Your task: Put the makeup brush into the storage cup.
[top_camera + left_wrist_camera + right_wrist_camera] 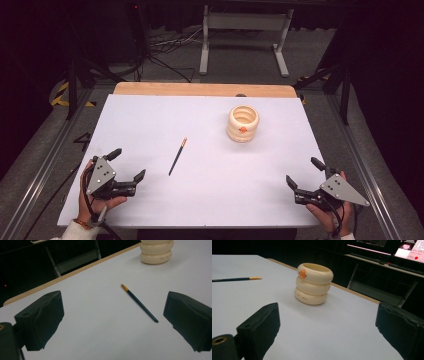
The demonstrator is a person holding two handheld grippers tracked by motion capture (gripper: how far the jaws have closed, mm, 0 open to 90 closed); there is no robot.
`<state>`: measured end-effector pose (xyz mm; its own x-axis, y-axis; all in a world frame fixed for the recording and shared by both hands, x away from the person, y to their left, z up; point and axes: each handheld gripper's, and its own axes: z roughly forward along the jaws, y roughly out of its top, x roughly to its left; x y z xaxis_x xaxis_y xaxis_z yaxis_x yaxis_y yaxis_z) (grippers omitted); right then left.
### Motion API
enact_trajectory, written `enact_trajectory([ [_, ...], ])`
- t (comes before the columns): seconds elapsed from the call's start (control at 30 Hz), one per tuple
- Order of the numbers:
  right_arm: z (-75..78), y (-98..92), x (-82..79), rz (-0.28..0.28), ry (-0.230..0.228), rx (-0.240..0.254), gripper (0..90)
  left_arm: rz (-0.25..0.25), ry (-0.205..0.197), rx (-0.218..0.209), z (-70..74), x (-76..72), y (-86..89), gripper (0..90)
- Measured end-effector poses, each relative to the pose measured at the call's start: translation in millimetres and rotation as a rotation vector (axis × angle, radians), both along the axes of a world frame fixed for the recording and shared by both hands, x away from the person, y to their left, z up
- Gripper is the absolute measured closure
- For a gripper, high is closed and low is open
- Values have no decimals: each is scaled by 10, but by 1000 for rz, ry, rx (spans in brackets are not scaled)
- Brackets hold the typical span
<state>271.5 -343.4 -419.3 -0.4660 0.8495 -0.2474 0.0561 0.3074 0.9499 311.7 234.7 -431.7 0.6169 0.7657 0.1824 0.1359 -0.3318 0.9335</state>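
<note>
Both the left gripper (pixel 129 165) and right gripper (pixel 303 172) gape wide, empty, flanking a dark, gold-tipped, seemingly wooden chopstick (pixel 177 156) and cream ribbed holder (pixel 243 123).

You held the left claw (pixel 129 164) over the near left corner of the white-topped counter (pixel 150 120), its jaws spread with nothing between them. Your right claw (pixel 304 172) sat at the near right corner, jaws likewise apart and bare. Between them, nearer the left, lay a slim dark pencil with a gold end (pixel 177 156). Farther back stood a cream ribbed cup with an orange mark (pixel 243 123), upright and well apart from the pencil.
</note>
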Motion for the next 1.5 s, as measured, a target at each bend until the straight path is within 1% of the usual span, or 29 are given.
enact_trajectory([
  [0.17, 1, -8, 11, -7, 3, 7, 64, -4, 11, 4, -10, -11, -12, 46],
  [0.2, 3, -7, 13, -8, 3, 8, 64, -6, 22, 1, -16, -9, -7, 49],
  [0.23, 3, -7, 13, -8, 3, 8, 64, -6, 22, 1, -16, -9, -7, 53],
  [0.37, -17, 29, 60, -4, 14, -10, 64, 1, 38, 11, -19, 5, -1, 61],
  [0.4, -23, 34, 62, -4, 19, -17, 63, -2, 46, 5, -19, 11, -5, 63],
  [0.53, -38, 35, 70, -6, 25, -25, 63, 9, 69, 33, -1, 40, -49, 74],
  [0.67, -35, 30, 74, -17, 28, -26, 64, 0, 88, 38, 54, 74, -93, 80],
  [0.7, -36, 30, 77, -18, 30, -24, 64, 4, 96, 48, 86, 97, -111, 88],
  [0.73, -39, 36, 81, -19, 35, -27, 64, 1, 107, 49, 106, 108, -128, 92],
  [0.77, -41, 40, 83, -20, 34, -31, 65, -3, 119, 60, 138, 131, -151, 101],
  [0.8, -44, 46, 83, -22, 36, -38, 65, -5, 134, 69, 161, 150, -173, 123],
  [0.83, -47, 49, 82, -22, 40, -42, 65, -1, 141, 80, 197, 183, -204, 162],
  [0.87, -52, 52, 84, -22, 42, -46, 65, 0, 156, 88, 220, 215, -236, 173],
  [0.93, -61, 49, 96, -26, 49, -52, 65, 12, 219, 124, 261, 303, -302, 157],
  [0.97, -64, 47, 99, -30, 53, -53, 65, 12, 219, 124, 261, 303, -302, 151],
  [1.0, -64, 47, 99, -30, 53, -53, 65, 13, 242, 140, 289, 351, -356, 151],
  [1.07, -68, 36, 104, -36, 56, -52, 65, 11, 273, 188, 336, 425, -432, 159],
  [1.1, -68, 32, 103, -39, 58, -53, 65, 5, 278, 197, 359, 461, -466, 161],
  [1.13, -70, 23, 105, -40, 60, -50, 65, 14, 316, 207, 395, 534, -530, 180],
  [1.17, -71, 22, 107, -40, 61, -52, 65, 15, 340, 216, 412, 581, -566, 183],
  [1.2, -74, 20, 109, -42, 64, -53, 65, 7, 359, 214, 421, 619, -590, 190],
  [1.23, -76, 19, 111, -43, 66, -53, 65, 0, 394, 210, 431, 670, -623, 200],
  [1.27, -77, 16, 112, -43, 66, -53, 65, 3, 427, 228, 445, 734, -671, 212],
  [1.3, -77, 15, 113, -45, 68, -52, 65, 12, 441, 244, 458, 773, -718, 215],
  [1.33, -77, 14, 116, -44, 67, -53, 65, 10, 456, 258, 470, 815, -762, 235],
  [1.37, -78, 14, 117, -45, 68, -53, 65, 8, 476, 263, 479, 847, -798, 249],
  [1.43, -82, 15, 121, -46, 72, -53, 65, 17, 522, 287, 501, 937, -892, 263],
  [1.47, -86, 17, 126, -45, 74, -56, 65, 9, 560, 300, 508, 998, -947, 272],
  [1.5, -92, 19, 129, -47, 79, -62, 65, 1, 585, 298, 505, 1036, -978, 290],
])
